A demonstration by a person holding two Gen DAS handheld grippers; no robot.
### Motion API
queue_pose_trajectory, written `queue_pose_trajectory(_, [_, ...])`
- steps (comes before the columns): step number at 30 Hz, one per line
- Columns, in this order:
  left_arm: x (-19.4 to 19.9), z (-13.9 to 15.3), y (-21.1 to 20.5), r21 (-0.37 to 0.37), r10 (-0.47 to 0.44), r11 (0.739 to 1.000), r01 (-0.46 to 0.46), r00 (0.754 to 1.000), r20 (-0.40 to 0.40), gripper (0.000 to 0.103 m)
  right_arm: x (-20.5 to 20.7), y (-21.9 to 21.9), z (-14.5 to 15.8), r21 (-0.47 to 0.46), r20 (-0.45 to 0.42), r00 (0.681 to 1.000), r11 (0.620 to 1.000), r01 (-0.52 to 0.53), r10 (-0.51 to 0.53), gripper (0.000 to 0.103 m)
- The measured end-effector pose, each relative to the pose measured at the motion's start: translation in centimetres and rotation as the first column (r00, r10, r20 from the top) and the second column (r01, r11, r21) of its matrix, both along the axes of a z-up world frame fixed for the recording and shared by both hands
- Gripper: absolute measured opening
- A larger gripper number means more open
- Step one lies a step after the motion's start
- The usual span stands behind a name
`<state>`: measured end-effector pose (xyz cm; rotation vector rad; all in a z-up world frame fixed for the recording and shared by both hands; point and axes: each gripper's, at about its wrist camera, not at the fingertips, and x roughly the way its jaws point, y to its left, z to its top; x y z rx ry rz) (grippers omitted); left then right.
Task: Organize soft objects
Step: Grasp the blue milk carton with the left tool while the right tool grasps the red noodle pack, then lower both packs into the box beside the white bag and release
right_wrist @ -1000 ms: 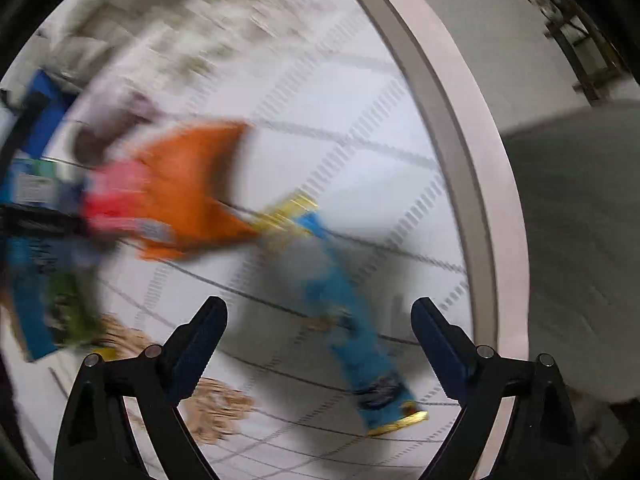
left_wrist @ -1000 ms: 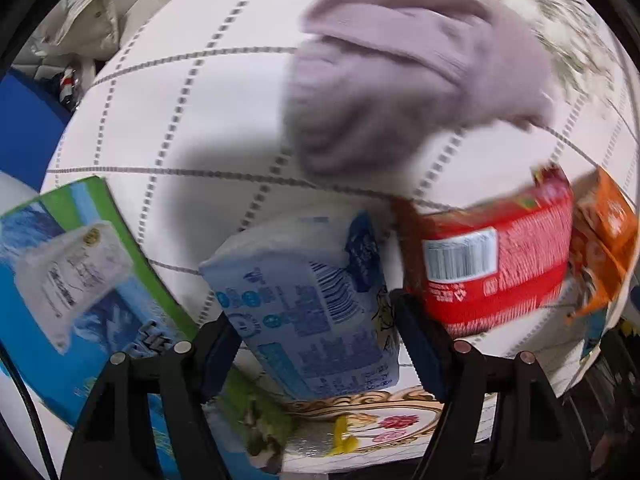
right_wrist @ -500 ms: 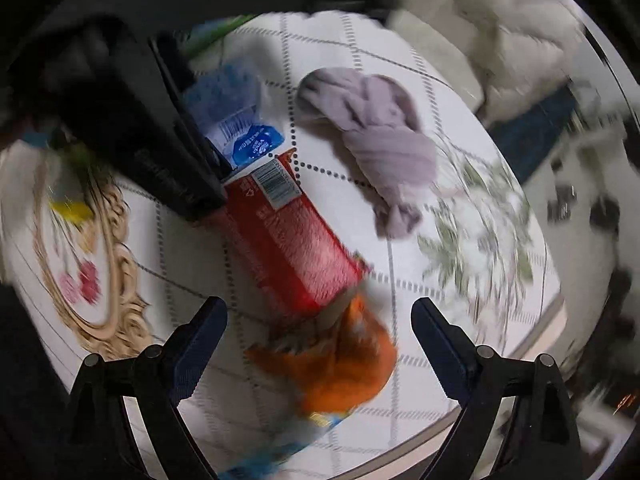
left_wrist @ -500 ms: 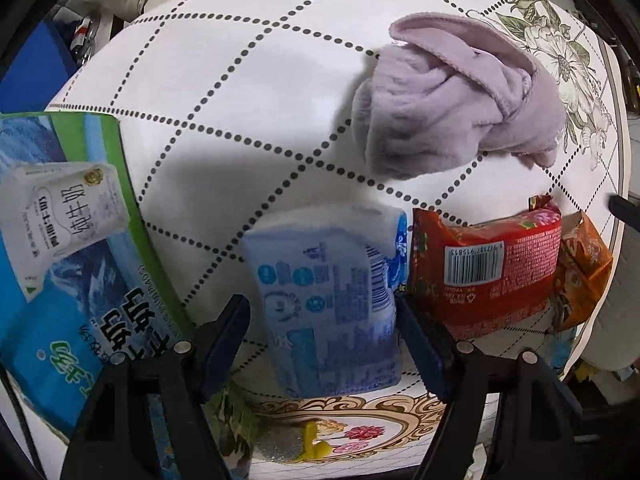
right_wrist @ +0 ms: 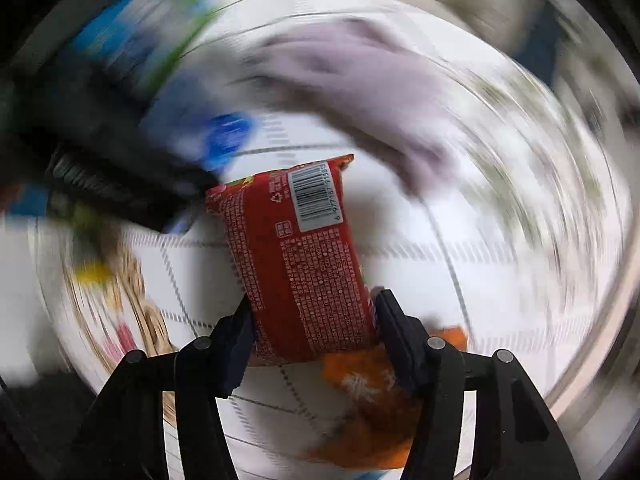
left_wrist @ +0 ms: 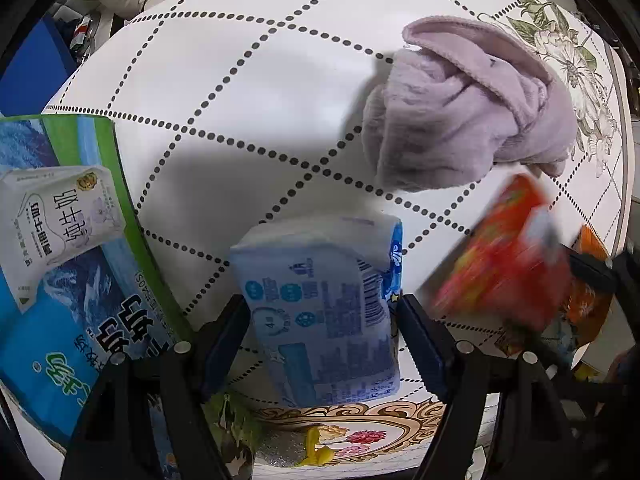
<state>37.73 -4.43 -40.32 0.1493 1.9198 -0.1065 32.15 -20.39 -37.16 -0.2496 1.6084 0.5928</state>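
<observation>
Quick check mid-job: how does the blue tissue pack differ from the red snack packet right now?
The tissue pack is pale blue and white with a puffy look; the snack packet is red with dense white print. The tissue pack sits sharp between the left gripper's fingers; the snack packet, in the right gripper, is blurred in the left view. Both show a barcode and are gripped at their sides.

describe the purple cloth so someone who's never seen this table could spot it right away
Start at the round white table with dotted diamond lines. Toward its flowered edge, beyond the blue tissue pack held in the left claw, lies the purple cloth. It is the only fuzzy, crumpled fabric item; its neighbours are shiny printed packets, like the red packet in the right claw.
</observation>
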Motion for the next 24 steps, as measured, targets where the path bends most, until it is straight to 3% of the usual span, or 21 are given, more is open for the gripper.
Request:
queue_pose_trajectory(3, [-0.2, 0.5, -0.3, -0.006, -0.01, 1.0, 0.01, 1.0, 0.001, 0.075, -0.8, -3.8, -0.2, -0.042, -0.062, 0.95, 0.951, 0.305, -0.307, 0.061])
queue_pose_trajectory(5, [-0.8, 0.4, -0.8, -0.01, -0.019, 1.0, 0.019, 1.0, -0.004, 0.075, -1.5, -5.1, -0.3, -0.021, -0.141, 0.899, 0.91, 0.415, -0.414, 0.064])
queue_pose_trajectory(7, [-1.5, 0.0, -1.2, -0.01, -0.03, 1.0, 0.03, 0.999, -0.014, 0.075, -1.9, -6.0, -0.1, 0.021, -0.199, 0.859, 0.874, 0.485, -0.471, 0.076])
queue_pose_trajectory(11, [-2.7, -0.1, -1.8, 0.02, -0.045, 0.999, 0.045, 0.999, 0.003, 0.077, 0.0, -5.9, 0.7, -0.052, -0.095, 0.854, 0.859, 0.509, -0.512, 0.078])
queue_pose_trajectory(12, [-2.8, -0.1, -2.0, 0.017, -0.042, 0.999, 0.042, 0.999, 0.008, 0.073, 0.7, -5.3, 0.3, -0.075, -0.085, 0.851, 0.855, 0.513, -0.518, 0.078])
queue_pose_trajectory(13, [-3.1, 0.1, -2.0, 0.016, -0.037, 0.999, 0.036, 0.999, 0.022, 0.068, 1.0, -4.9, -0.2, -0.099, -0.087, 0.846, 0.85, 0.517, -0.525, 0.078])
queue_pose_trajectory(14, [-3.3, 0.6, -2.2, 0.013, -0.037, 0.999, 0.037, 0.998, 0.041, 0.05, 0.7, -4.5, -0.6, -0.123, -0.084, 0.845, 0.847, 0.517, -0.528, 0.076])
queue_pose_trajectory(15, [-3.5, 1.0, -2.4, 0.009, -0.043, 0.999, 0.043, 0.998, 0.056, 0.039, 0.3, -4.0, -0.5, -0.14, -0.047, 0.849, 0.845, 0.515, -0.526, 0.066])
queue_pose_trajectory(17, [-4.1, 2.1, -2.8, 0.006, -0.066, 0.998, 0.065, 0.994, 0.082, 0.036, -0.3, -3.4, 0.1, -0.165, -0.008, 0.845, 0.834, 0.526, -0.534, 0.051])
queue_pose_trajectory(20, [-5.0, 4.5, -2.8, 0.013, -0.089, 0.996, 0.088, 0.983, 0.159, 0.034, -0.9, -2.9, 1.2, -0.18, 0.002, 0.83, 0.816, 0.549, -0.558, 0.048])
queue_pose_trajectory(24, [-6.6, 10.0, -1.5, -0.045, -0.053, 0.997, 0.067, 0.963, 0.264, 0.034, -3.5, -2.0, 5.8, -0.111, 0.019, 0.814, 0.808, 0.579, -0.58, 0.047])
